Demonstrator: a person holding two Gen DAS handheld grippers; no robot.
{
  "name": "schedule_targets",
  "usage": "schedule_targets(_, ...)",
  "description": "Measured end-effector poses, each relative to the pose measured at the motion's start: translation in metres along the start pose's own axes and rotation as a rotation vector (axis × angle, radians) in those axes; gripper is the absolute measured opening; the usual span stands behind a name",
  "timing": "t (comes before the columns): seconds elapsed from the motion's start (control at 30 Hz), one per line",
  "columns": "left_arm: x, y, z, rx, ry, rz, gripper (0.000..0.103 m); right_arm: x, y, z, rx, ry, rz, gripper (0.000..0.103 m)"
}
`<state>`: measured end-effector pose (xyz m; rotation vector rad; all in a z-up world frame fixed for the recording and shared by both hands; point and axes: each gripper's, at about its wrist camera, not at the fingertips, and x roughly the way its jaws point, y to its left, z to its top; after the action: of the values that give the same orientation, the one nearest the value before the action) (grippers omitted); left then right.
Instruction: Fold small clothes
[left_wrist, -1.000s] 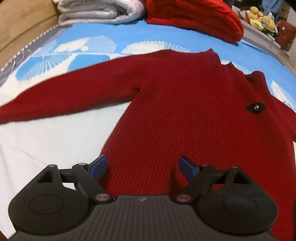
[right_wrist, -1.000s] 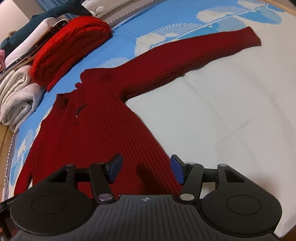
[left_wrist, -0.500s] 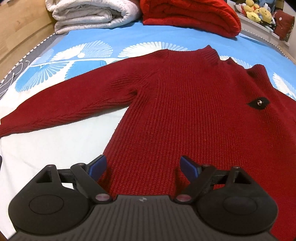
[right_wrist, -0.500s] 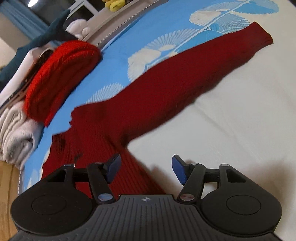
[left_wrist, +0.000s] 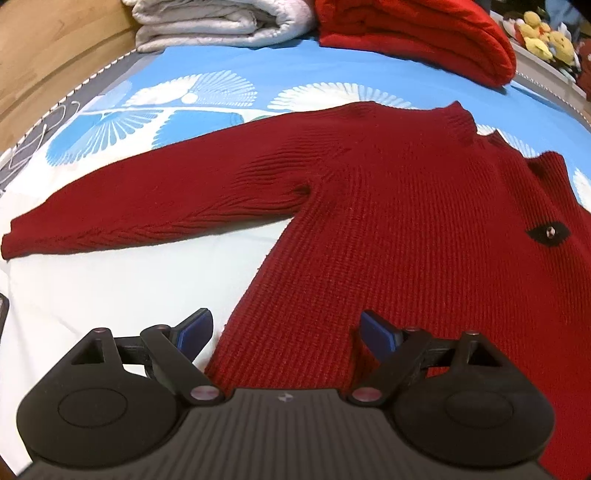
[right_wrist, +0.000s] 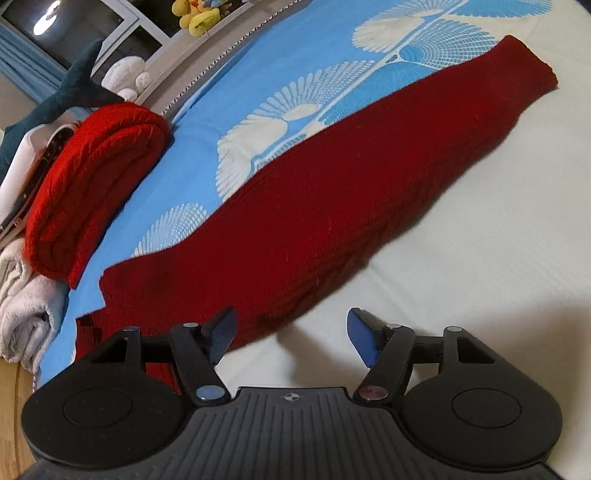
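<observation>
A dark red knit sweater (left_wrist: 399, 229) lies flat on the bed, front up, with a small black patch (left_wrist: 548, 233) on its chest. Its one sleeve (left_wrist: 155, 206) stretches out to the left. My left gripper (left_wrist: 286, 330) hovers open over the sweater's lower left edge, nothing between its blue pads. In the right wrist view the other sleeve (right_wrist: 369, 184) runs diagonally up to a cuff (right_wrist: 528, 62) at the upper right. My right gripper (right_wrist: 291, 338) hangs just below that sleeve near the armpit, its jaws opening, with only bare sheet between them.
A folded bright red knit (left_wrist: 413, 33) (right_wrist: 92, 184) and a folded white blanket (left_wrist: 221, 22) (right_wrist: 26, 314) lie at the head of the bed. The sheet (right_wrist: 461, 258) is white near me and blue with white fans farther off. Plush toys (left_wrist: 546, 37) sit beyond; wood (left_wrist: 48, 55) borders the left.
The right gripper has swung from over the sweater's body to its outstretched sleeve, which now fills the view, and its jaws have widened. The left view shifted slightly toward the left sleeve.
</observation>
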<state>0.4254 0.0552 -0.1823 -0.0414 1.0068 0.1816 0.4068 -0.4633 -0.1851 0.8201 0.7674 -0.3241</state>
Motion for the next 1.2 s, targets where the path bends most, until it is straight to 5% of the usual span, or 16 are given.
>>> schedule_targets(0.3,0.006,0.005,0.009,-0.029,0.007,-0.019,0.091,0.000,-0.011,0.009,0.080,-0.001,0.038,0.071)
schedule_targets(0.37,0.008,0.006,0.010,-0.048,0.017,-0.022,0.103,-0.003,-0.018,0.014,0.120,-0.002,0.055,0.071)
schedule_targets(0.6,0.012,0.001,0.015,-0.047,0.004,-0.003,0.103,0.006,-0.029,0.025,0.208,-0.021,0.090,0.072)
schedule_targets(0.7,0.019,-0.002,0.015,-0.031,0.016,0.023,0.103,0.017,-0.014,0.027,0.104,-0.065,0.017,0.011)
schedule_targets(0.8,0.022,-0.004,0.014,-0.018,0.017,0.043,0.103,0.006,0.003,0.040,0.009,-0.219,-0.095,0.010)
schedule_targets(0.93,0.027,-0.002,0.015,-0.006,0.017,0.068,0.103,-0.015,0.003,0.061,0.008,-0.410,-0.117,0.018)
schedule_targets(0.97,0.028,-0.001,0.015,-0.008,0.020,0.069,0.103,-0.010,-0.002,0.062,0.016,-0.393,-0.134,0.025)
schedule_targets(1.03,0.029,0.001,0.017,-0.020,0.025,0.068,0.103,0.008,-0.016,0.062,0.050,-0.297,-0.204,0.062)
schedule_targets(1.2,0.023,0.005,0.019,-0.039,0.008,0.064,0.103,-0.002,-0.022,0.067,0.109,-0.205,-0.226,0.065)
